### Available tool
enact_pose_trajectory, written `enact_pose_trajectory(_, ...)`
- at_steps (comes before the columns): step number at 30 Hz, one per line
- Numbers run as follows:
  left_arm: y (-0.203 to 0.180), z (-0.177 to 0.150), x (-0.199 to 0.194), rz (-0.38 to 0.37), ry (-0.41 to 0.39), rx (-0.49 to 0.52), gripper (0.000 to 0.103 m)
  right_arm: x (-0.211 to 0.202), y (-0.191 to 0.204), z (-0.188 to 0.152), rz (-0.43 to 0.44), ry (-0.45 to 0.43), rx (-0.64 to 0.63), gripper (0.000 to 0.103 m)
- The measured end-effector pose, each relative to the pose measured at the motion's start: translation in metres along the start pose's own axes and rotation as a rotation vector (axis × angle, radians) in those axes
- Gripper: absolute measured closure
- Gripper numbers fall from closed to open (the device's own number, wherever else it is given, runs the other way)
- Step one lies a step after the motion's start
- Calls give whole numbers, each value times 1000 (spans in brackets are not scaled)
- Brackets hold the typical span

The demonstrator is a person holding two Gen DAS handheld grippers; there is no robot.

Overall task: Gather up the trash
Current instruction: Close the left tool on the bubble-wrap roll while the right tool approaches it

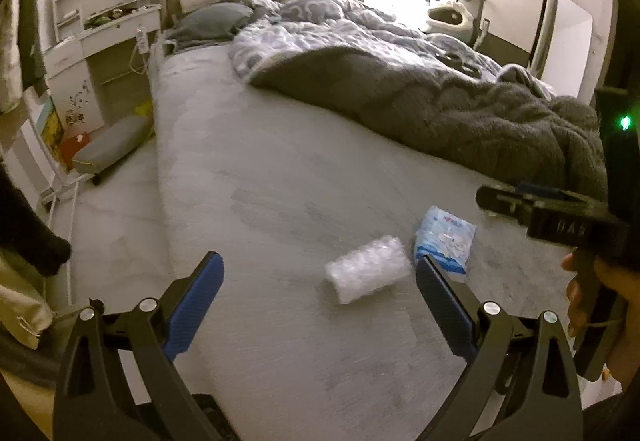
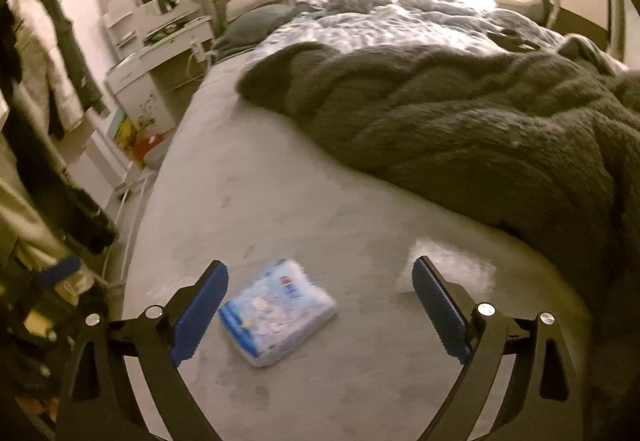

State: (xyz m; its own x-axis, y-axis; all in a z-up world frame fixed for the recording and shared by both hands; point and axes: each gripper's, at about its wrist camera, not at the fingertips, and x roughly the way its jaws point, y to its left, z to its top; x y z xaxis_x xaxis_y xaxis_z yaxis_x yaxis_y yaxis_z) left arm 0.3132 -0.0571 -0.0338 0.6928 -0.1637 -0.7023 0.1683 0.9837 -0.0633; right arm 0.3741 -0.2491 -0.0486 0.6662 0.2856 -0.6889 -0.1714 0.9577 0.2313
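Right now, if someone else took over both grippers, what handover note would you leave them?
Left gripper: open, empty, aimed at the bed.
Right gripper: open, empty; blue tissue pack lies on the sheet between its fingers, not gripped.
Bubble-wrap roll lies on the grey sheet beside the pack, in front of the left gripper.
Done: nothing picked up.
Left: grab both pieces and bin them; no bin in view.

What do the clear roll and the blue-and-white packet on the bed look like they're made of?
Clear roll: looks like bubble wrap, a translucent plastic film with a bumpy, glinting surface. Blue-and-white packet: seems to be thin, glossy printed plastic film, soft and slightly crumpled, possibly a tissue pack; blur leaves the print unreadable.
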Motion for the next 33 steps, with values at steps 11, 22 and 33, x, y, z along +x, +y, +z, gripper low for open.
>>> enact_pose_trajectory(11,-24,-7,48,5,85,-37,5,9,-36,-2,-102,17,123,5)
enact_pose_trajectory(22,-27,-6,73,51,132,-99,7,15,-51,-9,-188,11,178,5)
enact_pose_trajectory(33,-21,-5,76,46,136,-125,38,24,-65,-13,-208,28,190,5)
